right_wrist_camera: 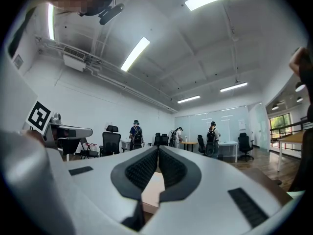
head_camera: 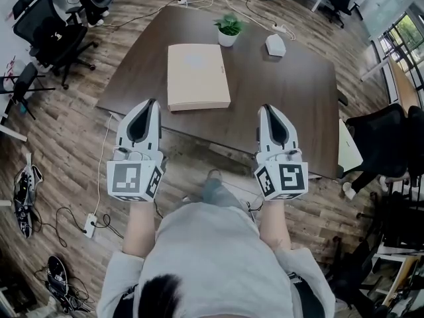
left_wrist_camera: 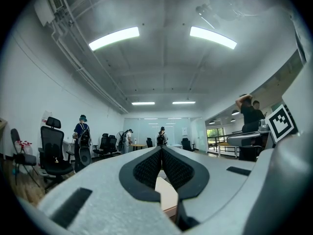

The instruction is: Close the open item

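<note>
Two tools: left gripper and right gripper, both with jaws shut, nothing between them, held at the near edge of the table. Flat beige box on the table's near half, ahead of and between the two, lid seemingly down already. Risk: closed tips shoving the box toward the potted plant instead of pressing the lid. Legible writing: none; square markers on cubes only.

A dark wooden tabletop stands on a brown plank floor. Black office chairs sit nearby. White walls rise to long ceiling light strips.
</note>
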Demonstrator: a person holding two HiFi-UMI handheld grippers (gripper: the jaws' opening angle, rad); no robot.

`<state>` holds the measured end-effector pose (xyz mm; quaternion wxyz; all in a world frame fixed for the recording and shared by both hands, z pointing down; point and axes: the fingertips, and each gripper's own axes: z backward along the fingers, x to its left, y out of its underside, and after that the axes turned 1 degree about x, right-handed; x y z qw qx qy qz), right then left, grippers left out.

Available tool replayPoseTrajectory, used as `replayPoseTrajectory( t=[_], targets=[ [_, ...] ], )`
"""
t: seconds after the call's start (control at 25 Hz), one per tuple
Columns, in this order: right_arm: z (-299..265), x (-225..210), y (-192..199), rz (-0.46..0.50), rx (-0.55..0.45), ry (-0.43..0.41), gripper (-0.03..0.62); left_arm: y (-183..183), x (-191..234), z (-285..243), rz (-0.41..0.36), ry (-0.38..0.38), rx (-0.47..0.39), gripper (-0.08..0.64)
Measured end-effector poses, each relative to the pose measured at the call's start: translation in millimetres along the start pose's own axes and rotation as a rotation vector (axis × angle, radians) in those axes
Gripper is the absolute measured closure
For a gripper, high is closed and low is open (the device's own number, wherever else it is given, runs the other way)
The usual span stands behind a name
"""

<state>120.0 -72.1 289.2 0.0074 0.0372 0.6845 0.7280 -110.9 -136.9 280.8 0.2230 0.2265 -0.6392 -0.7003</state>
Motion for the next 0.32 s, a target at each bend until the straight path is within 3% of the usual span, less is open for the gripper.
replayPoseTrajectory(
  t=[0.32],
  targets=[
    [11.4,5.9,-3.5,0.003,-0.008,0.007,0.578,-2.2,-5.4,9.5,-0.002,0.016,-0.005,0.551]
  ],
)
